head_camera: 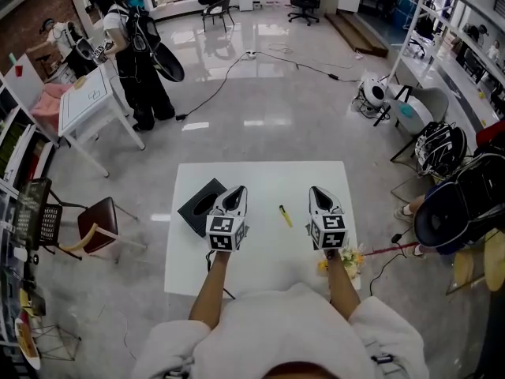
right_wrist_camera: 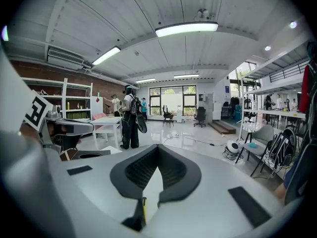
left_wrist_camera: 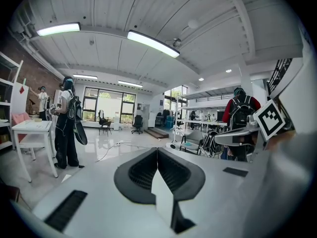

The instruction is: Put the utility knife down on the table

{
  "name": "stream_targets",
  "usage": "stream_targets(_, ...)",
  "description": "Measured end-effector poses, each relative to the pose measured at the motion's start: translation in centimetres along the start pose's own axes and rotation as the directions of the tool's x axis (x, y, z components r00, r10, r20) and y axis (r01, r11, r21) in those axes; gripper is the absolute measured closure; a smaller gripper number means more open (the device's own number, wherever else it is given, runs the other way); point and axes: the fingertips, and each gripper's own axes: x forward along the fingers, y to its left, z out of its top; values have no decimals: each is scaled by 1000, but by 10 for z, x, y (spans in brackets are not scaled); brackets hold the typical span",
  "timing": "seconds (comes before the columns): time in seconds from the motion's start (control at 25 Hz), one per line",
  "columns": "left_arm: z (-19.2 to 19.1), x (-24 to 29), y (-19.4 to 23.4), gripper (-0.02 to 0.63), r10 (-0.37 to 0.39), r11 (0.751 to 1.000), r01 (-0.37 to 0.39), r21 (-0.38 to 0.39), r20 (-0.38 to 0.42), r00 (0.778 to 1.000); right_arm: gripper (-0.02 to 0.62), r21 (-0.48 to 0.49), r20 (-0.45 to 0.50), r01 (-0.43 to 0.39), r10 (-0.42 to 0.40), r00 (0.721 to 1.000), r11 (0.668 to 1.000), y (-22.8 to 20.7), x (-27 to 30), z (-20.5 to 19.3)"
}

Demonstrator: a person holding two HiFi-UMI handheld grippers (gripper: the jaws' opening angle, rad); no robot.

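The yellow utility knife [head_camera: 285, 215] lies flat on the white table [head_camera: 260, 176], in the gap between my two grippers and touched by neither. My left gripper [head_camera: 239, 190] hovers to its left with the jaws together and nothing in them. My right gripper [head_camera: 315, 190] hovers to the knife's right, also shut and empty. In the left gripper view the left gripper [left_wrist_camera: 157, 150] shows its black pads meeting at the tip. In the right gripper view the right gripper [right_wrist_camera: 158, 147] is closed too, and a sliver of the utility knife [right_wrist_camera: 144, 210] shows low in the slot below its pads.
A black box [head_camera: 203, 206] with a round opening sits on the table beside my left gripper. Something small and yellow [head_camera: 353, 257] lies at the table's right front corner. A chair [head_camera: 99, 223] stands left of the table. A person [head_camera: 138, 61] stands far off by another white table [head_camera: 91, 101].
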Motion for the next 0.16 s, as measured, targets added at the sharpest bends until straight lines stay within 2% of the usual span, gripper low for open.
stream_targets(0.16,-2,0,1,586,-3,1000,3,-4,6,1000,565,-7,-1,-4,4,1000,1000,3,1,-3)
